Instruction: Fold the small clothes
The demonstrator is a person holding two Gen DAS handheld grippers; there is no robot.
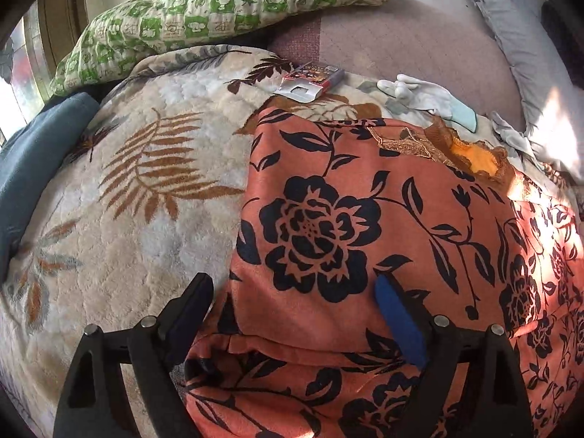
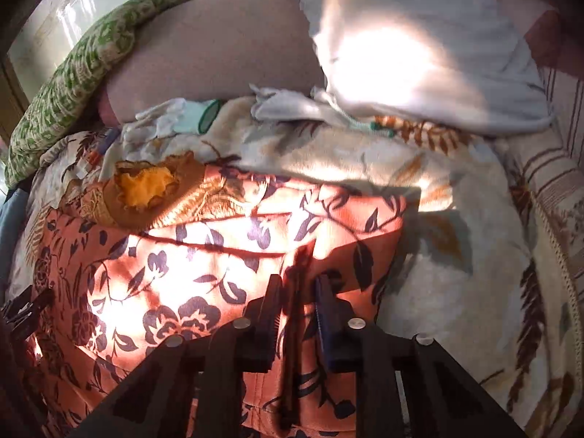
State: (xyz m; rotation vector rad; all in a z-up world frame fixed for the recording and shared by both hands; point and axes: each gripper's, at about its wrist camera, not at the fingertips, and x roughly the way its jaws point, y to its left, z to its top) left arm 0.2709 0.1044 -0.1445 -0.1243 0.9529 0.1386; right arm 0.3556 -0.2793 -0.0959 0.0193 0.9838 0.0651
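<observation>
Garment: I saw the orange top [image 1: 365, 219] with black flowers spread on the blanket [image 1: 120, 182], its lace collar [image 1: 471, 153] at the far edge; in the right wrist view the top [image 2: 175, 284] lay half in strong sunlight.
Lower edge: a folded hem ran across the near part of the top, just ahead of my left gripper.
Left gripper: my left gripper [image 1: 292, 292] hung over the top's left edge with its jaws wide, and the pads pressed on nothing (one finger stood over the blanket, the blue-padded one over the cloth).
Right gripper: my right gripper [image 2: 299, 292] stood over the top's right part with its jaws narrow, nearly together; a dark strip showed in the gap, but I could not tell whether cloth was pinched there or it was only shadow.
Blanket: cream plush with brown leaf prints, under the whole garment.
Box: a small red box [image 1: 310, 76] lay on the blanket beyond the top, well apart from it.
Gloves: pale gloves [image 1: 427, 95] lay near the collar, on the far side.
Pillows: a green checked pillow [image 1: 219, 11] lay at the far left, and a pale grey one [image 2: 419, 54] at the far right, lit by the sun.
</observation>
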